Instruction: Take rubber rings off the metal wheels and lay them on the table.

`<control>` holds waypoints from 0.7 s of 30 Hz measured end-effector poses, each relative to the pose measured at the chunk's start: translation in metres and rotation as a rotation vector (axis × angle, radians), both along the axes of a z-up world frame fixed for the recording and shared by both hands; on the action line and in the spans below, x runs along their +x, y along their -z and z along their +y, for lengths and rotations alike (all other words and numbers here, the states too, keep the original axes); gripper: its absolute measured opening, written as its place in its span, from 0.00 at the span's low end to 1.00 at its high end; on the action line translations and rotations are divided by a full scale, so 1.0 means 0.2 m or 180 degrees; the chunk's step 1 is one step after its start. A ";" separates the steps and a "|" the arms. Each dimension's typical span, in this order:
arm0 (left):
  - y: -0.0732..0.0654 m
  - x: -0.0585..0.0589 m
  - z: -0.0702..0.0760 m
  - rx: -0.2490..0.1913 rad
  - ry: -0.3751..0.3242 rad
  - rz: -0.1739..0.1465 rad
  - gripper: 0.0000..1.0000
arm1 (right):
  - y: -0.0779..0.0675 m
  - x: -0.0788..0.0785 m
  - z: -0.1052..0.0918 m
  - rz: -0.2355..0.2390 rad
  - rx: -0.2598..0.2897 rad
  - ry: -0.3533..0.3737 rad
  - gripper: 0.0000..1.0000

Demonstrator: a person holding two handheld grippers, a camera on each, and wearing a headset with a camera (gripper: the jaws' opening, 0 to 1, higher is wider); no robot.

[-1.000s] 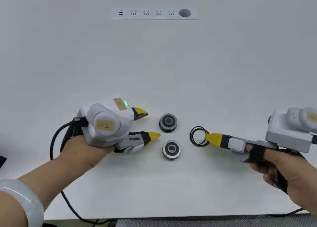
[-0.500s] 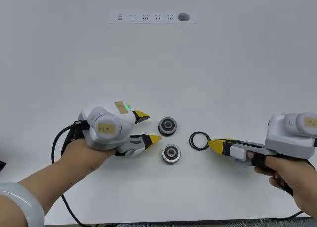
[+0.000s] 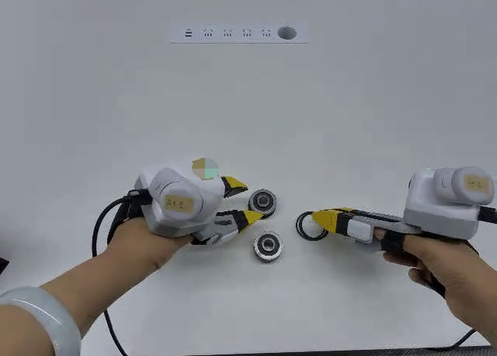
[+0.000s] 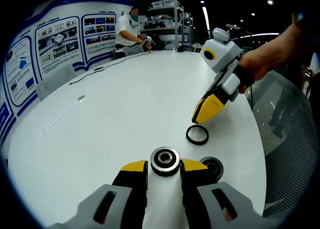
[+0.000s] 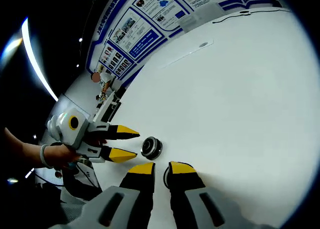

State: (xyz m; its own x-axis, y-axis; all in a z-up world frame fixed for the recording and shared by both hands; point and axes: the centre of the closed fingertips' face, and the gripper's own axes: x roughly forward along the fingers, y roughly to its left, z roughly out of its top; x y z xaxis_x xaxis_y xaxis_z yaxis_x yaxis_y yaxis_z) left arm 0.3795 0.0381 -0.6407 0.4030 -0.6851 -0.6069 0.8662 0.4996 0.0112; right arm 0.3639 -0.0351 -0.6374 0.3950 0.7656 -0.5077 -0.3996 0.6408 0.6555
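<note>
Two metal wheels lie on the white table. The far wheel (image 3: pixel 262 202) (image 4: pixel 165 160) (image 5: pixel 151 147) wears a black rubber ring and sits between the yellow tips of my left gripper (image 3: pixel 244 200) (image 4: pixel 164 166), which is open; I cannot tell if the tips touch it. The near wheel (image 3: pixel 268 245) (image 4: pixel 212 165) lies just beside it. A loose black rubber ring (image 3: pixel 311 225) (image 4: pixel 197 134) lies flat to the right. My right gripper (image 3: pixel 323 218) (image 5: pixel 162 168) hovers at that ring's right edge, its jaws a narrow gap apart with nothing between them.
A white power strip (image 3: pixel 238 33) is set into the table (image 3: pixel 349 123) at the far side. A black cable (image 3: pixel 105 224) trails from the left gripper toward the near edge. A person (image 4: pixel 131 30) stands beyond the table's far end.
My left gripper has slid right until its tips flank the far wheel. My right gripper drew back from the loose ring, then moved left again to its edge. The ring and wheels stayed put.
</note>
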 end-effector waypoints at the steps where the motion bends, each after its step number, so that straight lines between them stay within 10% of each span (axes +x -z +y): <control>1: 0.00 0.01 -0.01 0.0003 0.0001 -0.0006 0.26 | 0.00 0.01 0.02 -0.0004 0.0017 -0.0017 0.12; 21: 0.05 0.02 -0.06 0.0167 0.0131 0.0035 0.17 | 0.01 0.05 0.14 0.0008 0.0106 -0.0171 0.12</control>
